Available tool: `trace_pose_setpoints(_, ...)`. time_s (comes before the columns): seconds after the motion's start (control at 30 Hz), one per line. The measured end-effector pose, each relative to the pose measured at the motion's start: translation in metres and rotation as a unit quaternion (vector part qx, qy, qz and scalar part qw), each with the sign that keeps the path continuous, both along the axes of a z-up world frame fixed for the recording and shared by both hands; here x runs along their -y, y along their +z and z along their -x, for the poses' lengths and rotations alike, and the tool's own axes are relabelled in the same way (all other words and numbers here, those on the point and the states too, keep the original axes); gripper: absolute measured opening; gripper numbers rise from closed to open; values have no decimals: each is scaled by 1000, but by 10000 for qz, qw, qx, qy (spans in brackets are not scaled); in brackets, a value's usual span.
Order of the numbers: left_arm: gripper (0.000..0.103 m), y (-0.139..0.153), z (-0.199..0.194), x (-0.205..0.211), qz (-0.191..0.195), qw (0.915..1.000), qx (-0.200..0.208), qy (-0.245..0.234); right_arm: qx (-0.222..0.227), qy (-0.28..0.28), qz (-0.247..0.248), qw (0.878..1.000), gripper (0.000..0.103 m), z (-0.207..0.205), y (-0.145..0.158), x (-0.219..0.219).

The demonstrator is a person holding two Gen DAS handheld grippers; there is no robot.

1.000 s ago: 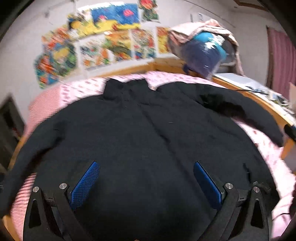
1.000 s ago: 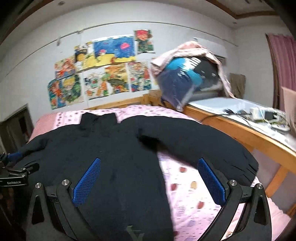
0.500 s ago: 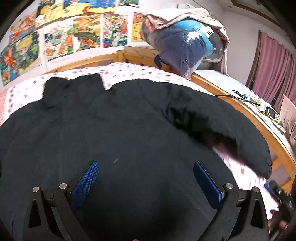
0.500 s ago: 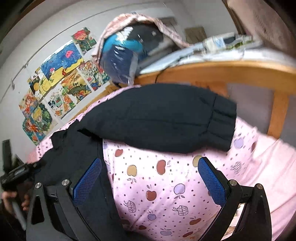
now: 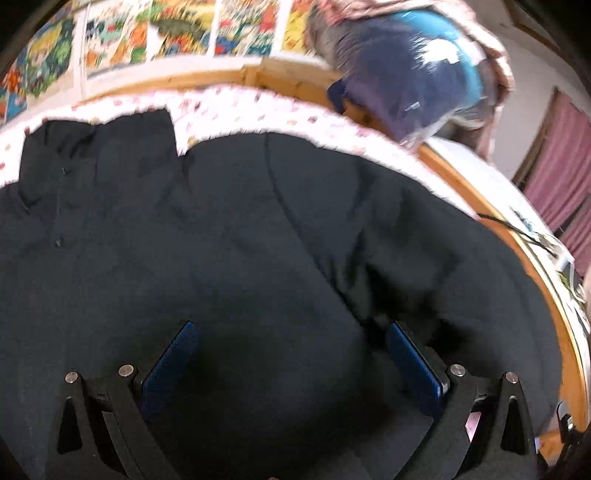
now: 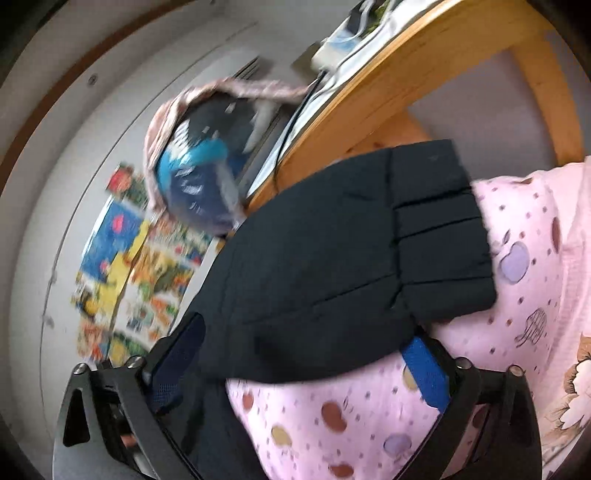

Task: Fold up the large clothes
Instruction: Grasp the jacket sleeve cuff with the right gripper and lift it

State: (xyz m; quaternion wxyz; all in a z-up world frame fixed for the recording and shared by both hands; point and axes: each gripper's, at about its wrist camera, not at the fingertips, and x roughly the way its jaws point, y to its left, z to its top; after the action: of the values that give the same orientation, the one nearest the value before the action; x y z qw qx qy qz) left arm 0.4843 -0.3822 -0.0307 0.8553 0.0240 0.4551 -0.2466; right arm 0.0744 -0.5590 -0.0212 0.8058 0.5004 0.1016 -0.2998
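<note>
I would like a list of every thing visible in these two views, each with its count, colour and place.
Padded black jacket: one, black, spread flat on the bed; its sleeve cuff lies on the sheet.
Pink fruit-print bed sheet: one, pink, under the jacket.
Wooden bed frame: one, light brown, around the mattress.
Colourful wall pictures: several, on the wall behind the bed.
Blue bundle under pink cloth: one, at the bed's far corner.
Left gripper: one, black with blue pads, open above the jacket.
Right gripper: one, closing around the sleeve.
</note>
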Motion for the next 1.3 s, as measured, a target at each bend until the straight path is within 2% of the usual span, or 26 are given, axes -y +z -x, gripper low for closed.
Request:
trace_pose_setpoints(0.07,103,-14,-9,7,-231,9996,-178,65,-297,-207,188,9992,63,-7,3,0)
trace_pose_setpoints(0.2,103,-21,-11,13,-411,9991,-90,-15,-441,-454,203,9978,41,-23,3,16)
trace_pose_setpoints(0.27,103,-18,-11,10,-297,9995,-128,-34,-418,-493,241,9976,19,-32,7,24)
trace_pose_setpoints(0.37,103,-10,-12,-4,-57,9997,-218,10,-461,-465,625,9959,10,-43,26,30)
trace_pose_setpoints(0.47,103,-1,-11,-25,114,9995,-272,97,-437,-401,1294,9898,8,-35,65,31)
trace_pose_setpoints(0.5,103,3,-11,-32,137,9995,-269,128,-397,-353,1537,9867,8,-22,81,29)
trace_pose_setpoints(0.63,103,27,-9,-72,270,9991,-169,277,-255,44,2611,9650,8,-44,142,6)
trace_pose_setpoints(0.73,103,41,-7,-110,451,9982,-102,377,-127,592,3256,9436,8,-71,180,-25)
trace_pose_setpoints(0.9,103,60,-1,-180,883,9944,-129,569,-252,1744,4174,8915,8,-122,212,-99)
trace_pose_setpoints(1.0,103,64,2,-215,1006,9928,-217,609,-449,2420,4487,8591,8,-145,214,-142)
trace_pose_setpoints(1.07,103,63,6,-231,1047,9920,-229,663,-716,2810,4716,8328,8,-153,207,-173)
trace_pose_setpoints(1.2,102,57,13,-266,1640,9835,-499,586,-1100,3413,4929,7928,8,-160,188,-220)
trace_pose_setpoints(1.3,101,46,14,-270,1739,9812,-657,513,-1475,3810,4935,7678,8,-167,167,-242)
